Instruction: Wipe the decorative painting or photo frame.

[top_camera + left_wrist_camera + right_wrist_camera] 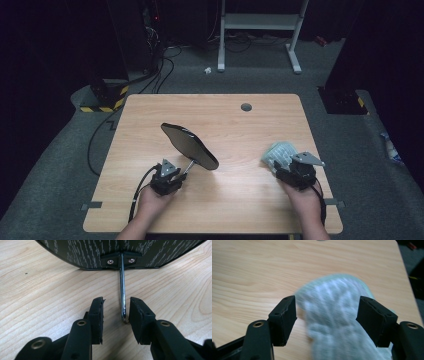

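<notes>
A black oval panel [190,145] with a thin metal stem [189,168] stands tilted over the wooden table [225,120], left of the middle. My left gripper [181,174] is at the stem's near end. In the left gripper view the panel's underside [100,252] shows a pale wood-grain pattern. There the stem [122,290] stands between the parted jaws of my left gripper [116,307], close to the right pad with a gap to the left one. A pale green-white cloth [277,152] lies at the right. My right gripper [327,301] is open, with the blurred cloth [334,335] between its jaws.
A round cable hole [246,107] sits near the table's far edge. Beyond the table are a white desk frame [260,22], loose cables [160,75] and a black-and-yellow striped base [105,97] on the grey floor. The cloth lies close to the table's right edge.
</notes>
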A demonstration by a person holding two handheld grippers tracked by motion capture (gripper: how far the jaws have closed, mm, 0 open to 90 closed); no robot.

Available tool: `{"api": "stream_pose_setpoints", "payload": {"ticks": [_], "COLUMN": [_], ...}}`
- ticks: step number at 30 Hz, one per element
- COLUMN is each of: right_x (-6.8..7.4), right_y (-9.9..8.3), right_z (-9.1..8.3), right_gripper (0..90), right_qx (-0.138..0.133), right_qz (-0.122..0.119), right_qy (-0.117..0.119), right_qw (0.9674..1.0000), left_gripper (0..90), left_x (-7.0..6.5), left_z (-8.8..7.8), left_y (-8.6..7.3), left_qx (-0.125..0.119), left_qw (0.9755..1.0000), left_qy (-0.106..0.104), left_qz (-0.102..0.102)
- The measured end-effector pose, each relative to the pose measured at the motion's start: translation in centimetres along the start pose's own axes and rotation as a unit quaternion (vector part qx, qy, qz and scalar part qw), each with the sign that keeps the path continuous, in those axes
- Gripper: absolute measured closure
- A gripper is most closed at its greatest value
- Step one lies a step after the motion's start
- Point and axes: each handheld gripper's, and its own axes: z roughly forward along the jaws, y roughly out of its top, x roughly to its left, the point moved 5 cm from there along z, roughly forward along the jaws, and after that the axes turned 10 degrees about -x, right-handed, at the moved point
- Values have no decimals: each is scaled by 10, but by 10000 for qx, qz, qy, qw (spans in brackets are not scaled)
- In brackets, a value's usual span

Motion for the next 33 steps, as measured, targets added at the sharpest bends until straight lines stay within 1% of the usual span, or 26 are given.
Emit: {"api": "stream_pose_setpoints", "payload": {"ticks": [3, 4, 6, 8, 9, 11, 13, 15, 17, 19, 22, 26, 27, 30, 33], "right_x": [23, 35, 51, 67, 73, 84, 90, 95, 97, 99, 102, 104, 105, 104, 103], "right_y": [2, -1, -7, -16, -21, -32, -40, -47, -51, -53, -57, -60, -61, -61, -62], "right_z": [-4, -4, -3, 0, 1, 6, 8, 10, 11, 11, 11, 9, 9, 7, 6], "right_gripper": [332, 334, 345, 351, 355, 359, 361, 364, 367, 369, 370, 373, 373, 376, 377], "right_qx": [-119, -108, -84, 12, 64, 192, 269, 339, 378, 391, 416, 442, 445, 427, 444], "right_qz": [-57, -116, -221, -310, -357, -402, -397, -341, -356, -363, -386, -375, -393, -384, -371], "right_qy": [311, 475, 625, 784, 825, 931, 970, 1023, 1048, 1069, 1095, 1128, 1143, 1147, 1139], "right_qw": [9994, 9987, 9978, 9964, 9959, 9947, 9941, 9936, 9931, 9928, 9924, 9919, 9917, 9917, 9918], "left_gripper": [644, 650, 654, 664, 670, 676, 689, 694, 705, 708, 713, 714, 714, 709, 694], "left_x": [3, 3, 5, 6, 8, 10, 14, 17, 19, 21, 27, 33, 34, 38, 41], "left_z": [-3, -4, -5, -6, -7, -8, -8, -9, -8, -6, -3, 1, 2, 5, 9], "left_y": [-2, -2, -3, -4, -4, -4, -5, -5, -4, -4, -2, 0, 1, 3, 5], "left_qx": [8, 2, 5, 2, -5, -10, -27, -28, -26, -13, -19, -15, -14, -18, 3], "left_qw": [10000, 10000, 10000, 10000, 9999, 9998, 9995, 9993, 9991, 9990, 9984, 9978, 9977, 9972, 9969], "left_qy": [37, 20, 46, 42, 81, 80, 107, 152, 197, 281, 399, 493, 524, 581, 656], "left_qz": [3, -39, 0, -59, -61, -188, -286, -343, -365, -349, -388, -439, -428, -480, -432]}}
